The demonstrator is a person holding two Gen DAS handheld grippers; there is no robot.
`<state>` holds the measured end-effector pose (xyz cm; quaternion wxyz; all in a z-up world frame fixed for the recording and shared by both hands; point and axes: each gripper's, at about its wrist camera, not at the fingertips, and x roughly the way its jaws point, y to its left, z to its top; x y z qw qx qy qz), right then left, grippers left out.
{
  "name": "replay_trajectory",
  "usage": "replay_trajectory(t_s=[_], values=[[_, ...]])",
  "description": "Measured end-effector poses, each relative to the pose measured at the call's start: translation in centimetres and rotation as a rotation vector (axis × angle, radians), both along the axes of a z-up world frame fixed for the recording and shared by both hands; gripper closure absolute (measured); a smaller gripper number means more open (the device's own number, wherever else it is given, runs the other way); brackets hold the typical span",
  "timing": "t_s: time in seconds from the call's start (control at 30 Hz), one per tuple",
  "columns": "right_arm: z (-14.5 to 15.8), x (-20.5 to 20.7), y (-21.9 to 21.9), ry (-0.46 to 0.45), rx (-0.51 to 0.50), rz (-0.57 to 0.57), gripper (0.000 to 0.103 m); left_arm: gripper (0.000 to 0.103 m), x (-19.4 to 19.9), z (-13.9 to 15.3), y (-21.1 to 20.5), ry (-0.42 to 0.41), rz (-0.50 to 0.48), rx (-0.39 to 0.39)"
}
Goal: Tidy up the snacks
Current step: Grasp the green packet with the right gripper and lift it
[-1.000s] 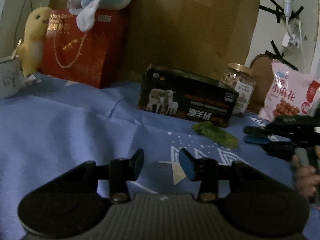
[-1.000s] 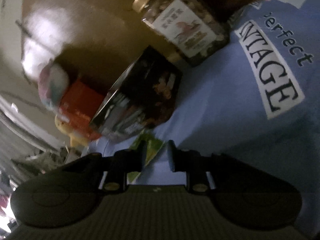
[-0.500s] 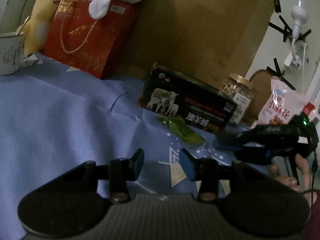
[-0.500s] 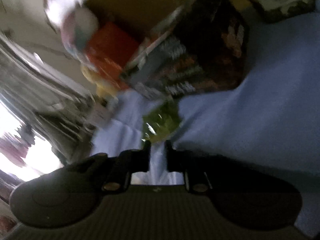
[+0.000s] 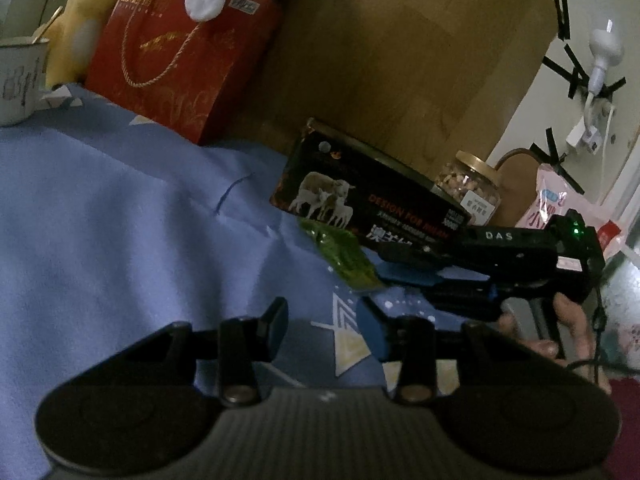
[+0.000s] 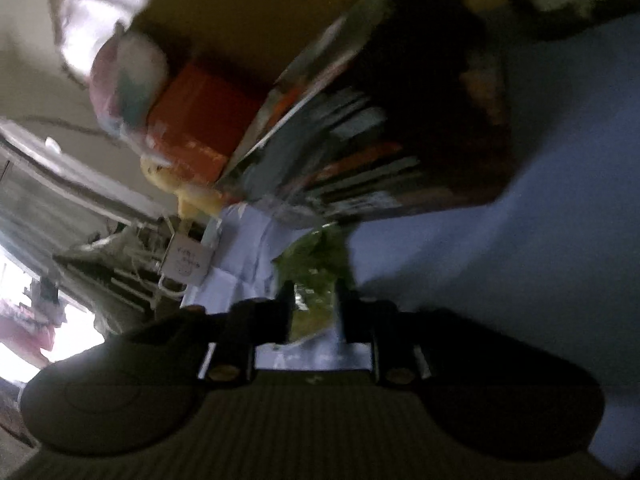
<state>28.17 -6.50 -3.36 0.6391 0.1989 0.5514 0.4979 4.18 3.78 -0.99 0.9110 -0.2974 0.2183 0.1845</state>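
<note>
A small green snack packet (image 5: 340, 252) hangs in front of the black box with sheep on it (image 5: 372, 204). My right gripper (image 5: 394, 270), rolled on its side, is shut on the packet's right end and holds it just above the blue cloth. In the blurred right wrist view the green packet (image 6: 314, 280) sits between the fingers of my right gripper (image 6: 312, 304). My left gripper (image 5: 322, 322) is open and empty, low over the cloth in front of the packet. A jar of nuts (image 5: 470, 188) and a pink snack bag (image 5: 560, 208) stand right of the box.
A red gift bag (image 5: 176, 64) with plush toys (image 5: 84, 20) stands at the back left against a cardboard panel (image 5: 400, 60). A white mug (image 5: 20, 80) sits at the far left. The blue cloth (image 5: 120, 240) covers the surface.
My right gripper has carried the green packet left along the front of the black box. The left gripper's view has swung left and tilted; it stays open.
</note>
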Motion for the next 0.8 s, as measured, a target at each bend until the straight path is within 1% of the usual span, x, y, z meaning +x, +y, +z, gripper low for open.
replay_trajectory(t_s=[0.1,0.17,0.2,0.27,0.33,0.37,0.4,0.43,0.47,0.53,0.57,0.67,0.77,0.8], values=[[0.1,-1.3,0.2,-0.050,0.026,0.019,0.074,0.065,0.2,-0.2,0.5,0.012,0.001,-0.035],[0.5,-1.4,-0.3,-0.066,0.035,0.022,0.069,0.065,0.1,-0.3,0.7,0.008,0.000,-0.050],[0.9,-1.5,-0.5,-0.093,0.032,0.013,0.064,0.065,0.0,-0.3,0.7,0.003,0.004,-0.052],[2.0,-2.1,-0.7,-0.189,-0.002,0.010,0.063,0.065,-0.3,-0.3,0.7,-0.010,0.019,-0.048],[2.9,-3.5,-0.2,-0.282,-0.029,0.071,0.061,0.065,-0.8,-0.3,0.8,-0.028,0.039,-0.051],[3.0,-3.9,-0.4,-0.290,-0.043,0.099,0.061,0.065,-0.9,-0.3,0.9,-0.033,0.049,-0.056],[3.0,-4.2,-0.3,-0.259,-0.058,0.103,0.060,0.065,-1.0,-0.3,1.1,-0.035,0.058,-0.064],[2.7,-4.2,-0.8,-0.173,-0.068,0.078,0.058,0.065,-1.0,-0.4,1.3,-0.038,0.061,-0.073],[2.0,-4.2,-1.4,-0.067,-0.057,0.048,0.057,0.065,-1.0,-0.4,1.5,-0.043,0.060,-0.084],[0.2,-4.4,-2.9,0.171,0.016,-0.013,0.057,0.065,-1.0,-0.5,1.7,-0.054,0.055,-0.099],[-0.2,-4.6,-3.2,0.219,0.035,-0.054,0.057,0.065,-0.9,-0.5,1.7,-0.055,0.052,-0.103],[-0.5,-4.1,-2.5,0.280,0.009,-0.172,0.055,0.065,-0.9,-0.5,1.7,-0.059,0.046,-0.104],[-0.7,-3.4,-0.6,0.279,-0.008,-0.255,0.056,0.065,-1.2,-0.4,1.5,-0.069,0.052,-0.097],[-0.7,-3.2,-0.3,0.262,-0.008,-0.274,0.056,0.065,-1.2,-0.4,1.6,-0.069,0.051,-0.099]])
